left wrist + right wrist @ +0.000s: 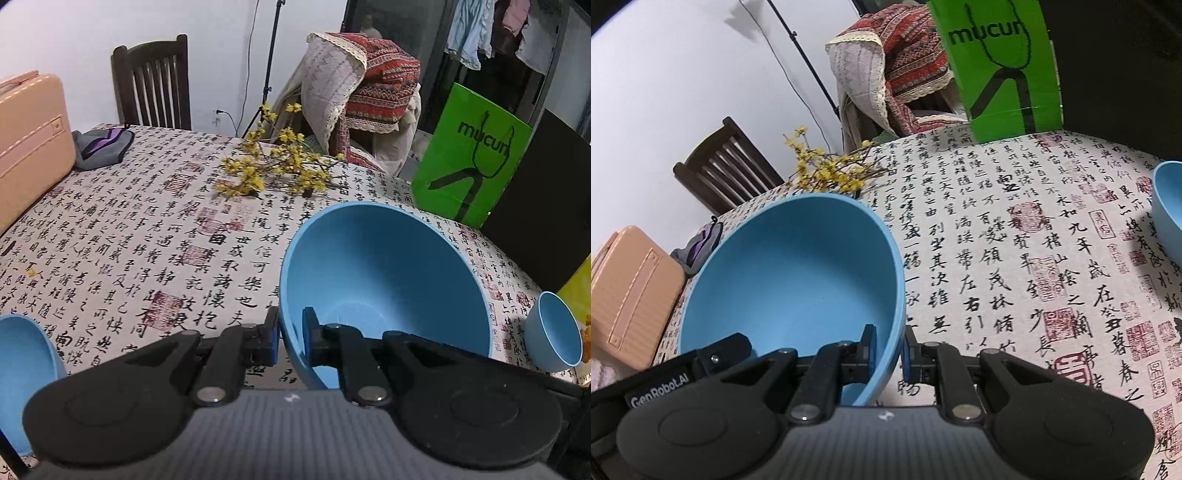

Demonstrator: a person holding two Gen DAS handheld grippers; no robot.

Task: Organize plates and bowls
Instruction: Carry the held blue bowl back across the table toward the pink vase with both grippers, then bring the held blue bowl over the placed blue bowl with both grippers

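Clearly both grippers have hold of the same large blue bowl (384, 280), one on each side of its rim. The left gripper (290, 341) has its jaws clamped on the rim's near-left part, one pad inside the wall and one outside; the right gripper (888, 349) pinches the near-right part in the same way. Gripping on two sides likely keeps so wide and deep a bowl from swinging or tipping, which a pinch at one thin rim would risk. The bowl tilts with its mouth toward the cameras and appears carried over the tabletop (147, 240) rather than resting on it, though its base is hidden behind the grippers.

Two smaller blue bowls wait on the tabletop: one near the right edge (554, 332) and another near the left edge, half cut off (22, 369). I judge the large bowl is being brought to a spot where the smaller ones can nest in it.

The cloth over the tabletop is printed with black Chinese calligraphy and red seal stamps. A green bag (469, 158) at the far right corner reads "mucun" as far as it shows. In the right wrist view, the left gripper's body carries a label reading "GenRobot.AI" (659, 391). Yellow flower sprigs (273, 166) lie toward the far edge, and a peach case (29, 147) stands at the left edge.
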